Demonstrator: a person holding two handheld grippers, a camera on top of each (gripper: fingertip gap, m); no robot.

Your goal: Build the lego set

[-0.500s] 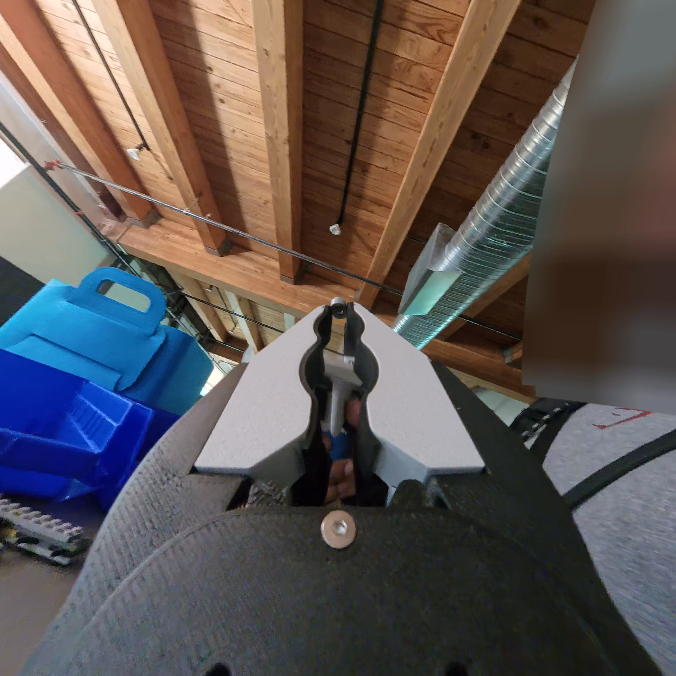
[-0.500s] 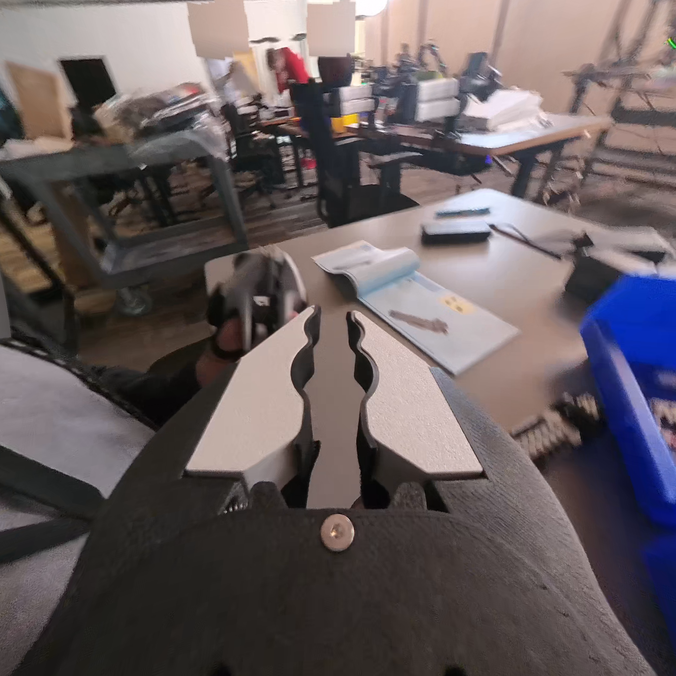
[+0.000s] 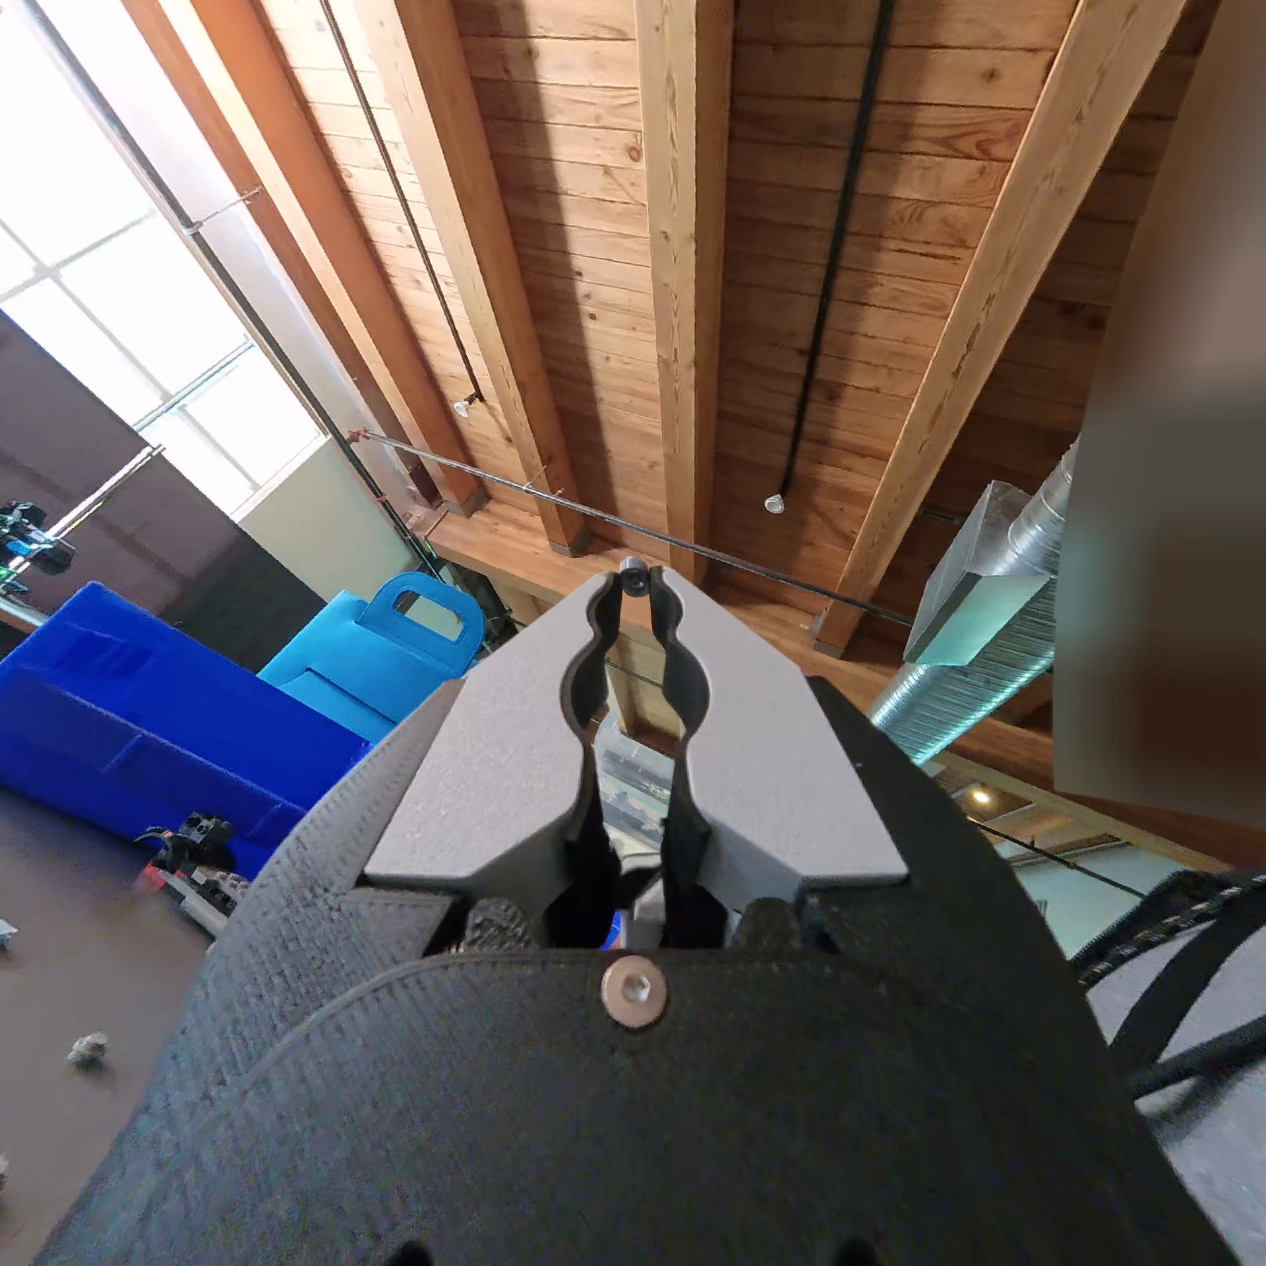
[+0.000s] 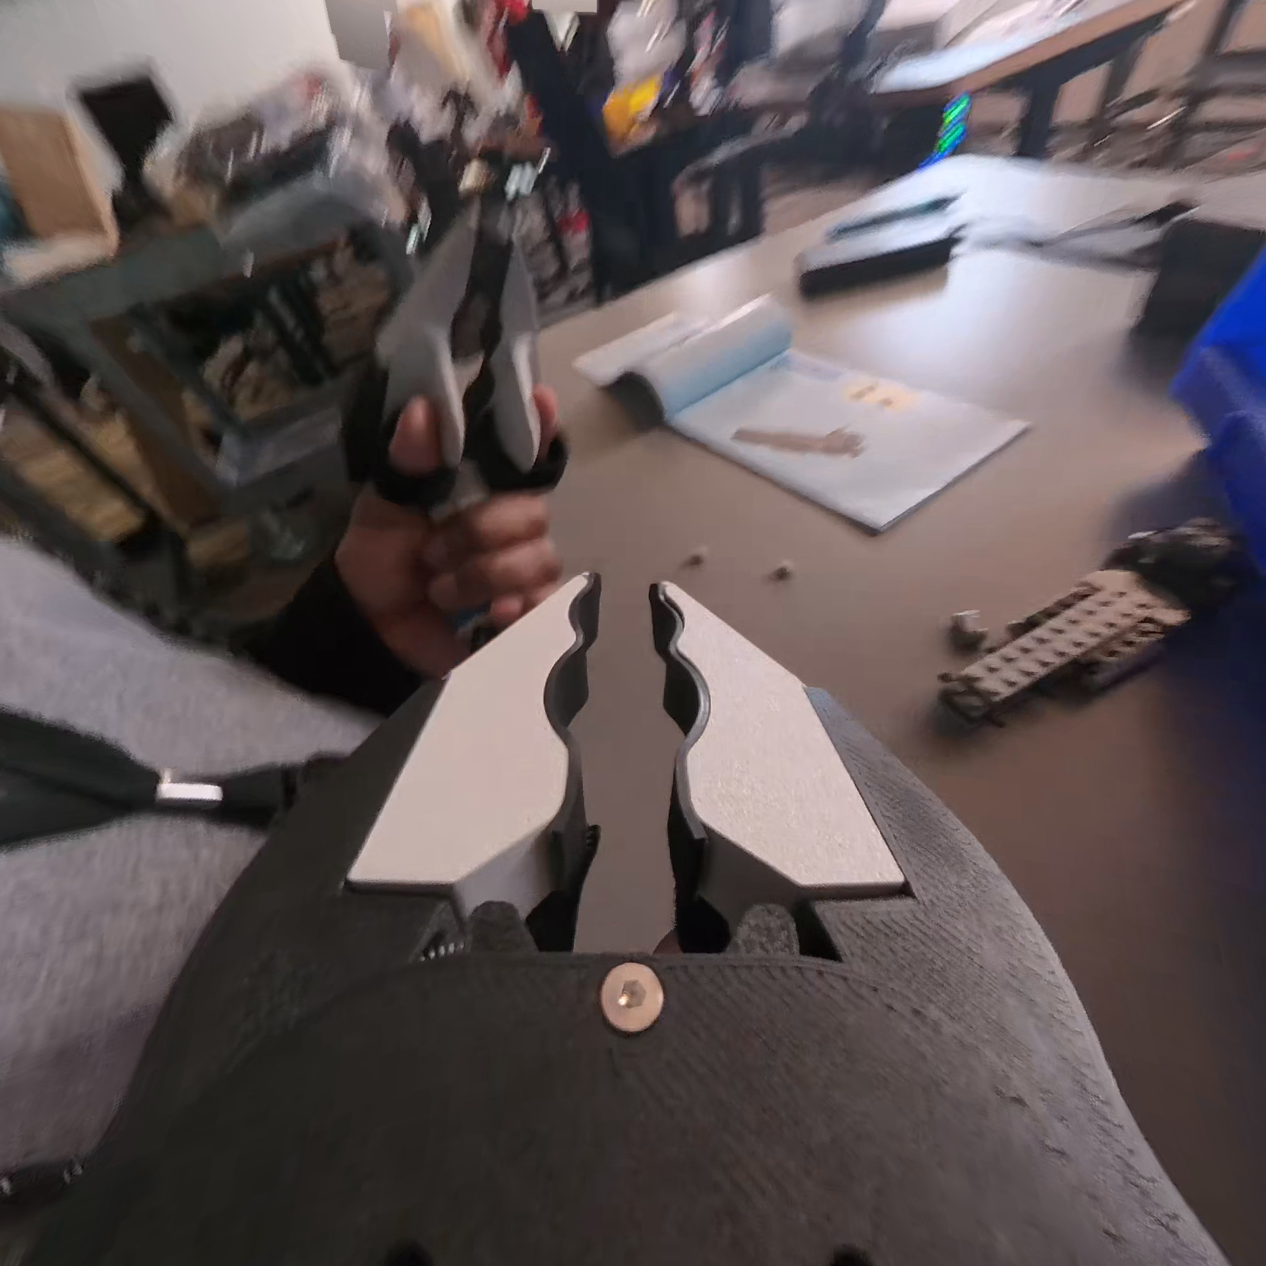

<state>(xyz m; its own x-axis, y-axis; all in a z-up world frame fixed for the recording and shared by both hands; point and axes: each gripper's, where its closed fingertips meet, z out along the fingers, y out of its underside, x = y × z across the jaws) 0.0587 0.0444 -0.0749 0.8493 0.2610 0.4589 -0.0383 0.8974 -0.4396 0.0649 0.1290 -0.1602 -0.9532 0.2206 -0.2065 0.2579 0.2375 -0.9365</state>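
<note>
Pinching a tiny grey piece [image 3: 634, 567] in our left gripper [image 3: 635, 582], we are holding our right gripper [image 4: 625, 590] empty and parted; light, rigid, easily dropped.

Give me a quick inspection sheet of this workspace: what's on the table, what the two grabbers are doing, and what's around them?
Surface: brown table, mostly bare near the grippers.
Job's things: half-built grey lego model lying on the table beside the blue bin; open booklet behind it; loose pieces between them.
Clutter: a dark flat object at the far table edge, too blurred to name.
Grippers: left gripper points up at the ceiling, pinching a small grey piece at its tips; right gripper is open and empty above the table.
Cables: black straps over the person's grey clothing.
Surroundings: wooden ceiling, metal duct, windows, crowded desks and shelves.
</note>
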